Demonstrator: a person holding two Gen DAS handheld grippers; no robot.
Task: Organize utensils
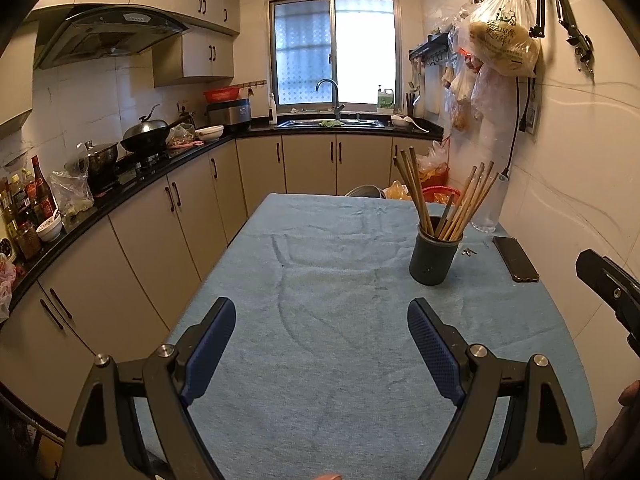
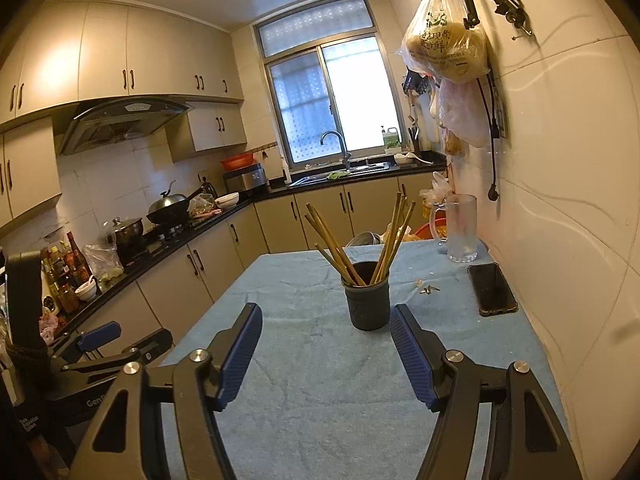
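A dark round utensil holder [image 1: 434, 258] stands upright on the blue tablecloth [image 1: 320, 320], right of centre. Several wooden chopsticks [image 1: 448, 196] stand in it, fanned left and right. It also shows in the right wrist view [image 2: 369, 297] with the chopsticks [image 2: 360, 240]. My left gripper [image 1: 322, 312] is open and empty, over the near part of the cloth, short of the holder. My right gripper [image 2: 326, 318] is open and empty, just in front of the holder. The left gripper also shows at the left edge of the right wrist view [image 2: 100, 336].
A black phone [image 2: 492, 289] lies on the cloth by the right wall, small bits [image 2: 428, 289] beside it. A clear glass mug [image 2: 460, 228] stands at the far right corner. Bags hang on the wall [image 2: 448, 44]. A counter [image 1: 120, 188] with pots runs along the left.
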